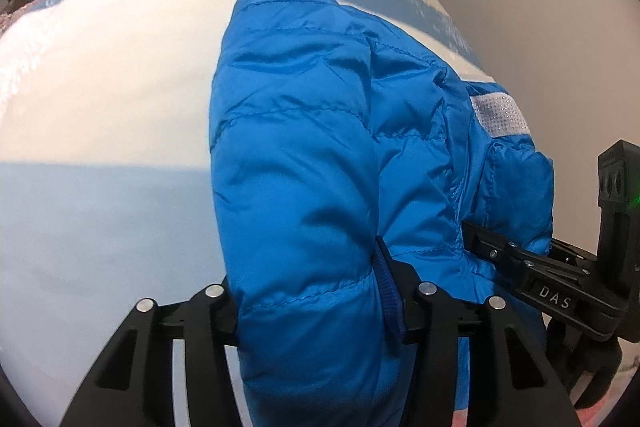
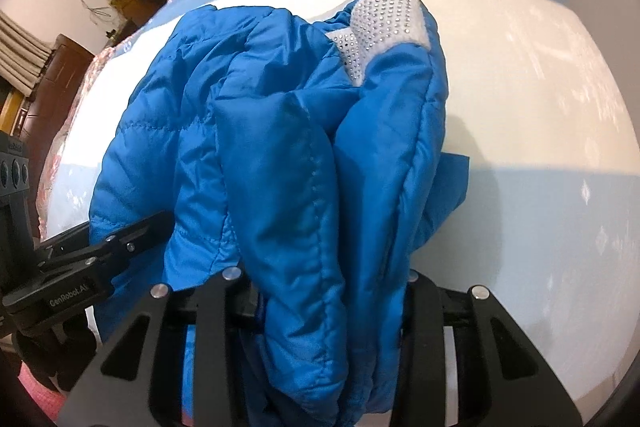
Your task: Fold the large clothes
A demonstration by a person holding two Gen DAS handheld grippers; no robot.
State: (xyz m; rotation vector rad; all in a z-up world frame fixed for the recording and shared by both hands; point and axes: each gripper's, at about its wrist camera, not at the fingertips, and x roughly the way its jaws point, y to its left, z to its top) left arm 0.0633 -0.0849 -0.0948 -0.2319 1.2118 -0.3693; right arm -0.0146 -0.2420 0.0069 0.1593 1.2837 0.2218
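Two tools clamped on one blue puffy jacket (image 1: 304, 163), side by side at its near edge. Left tool (image 1: 316, 303) closed on a thick bunch of padded cloth, jaws held fairly wide by the bulk; right tool (image 2: 328, 311) closed the same way on a fold just beside it. Jacket lifted at the gripped edge, the rest draped forward and down onto the bed (image 1: 100, 99), a white and pale-blue striped cover beneath. White studded patch (image 2: 376, 23) showing at the far end, near the collar or a cuff; cannot tell which. Sleeves bunched and overlapping, no flat panel visible yet, so likely an early lift before any real fold.

Risks from here, as judgement only:
- Slippery shell cloth sliding out of one tool under the jacket's own weight, leaving the fold lopsided.
- Grips too close together, so the garment hanging as a clump, not spreading flat.
- Trapped sleeve folding under the body and making a lump.
- Far end dragging across the cover and rucking it.
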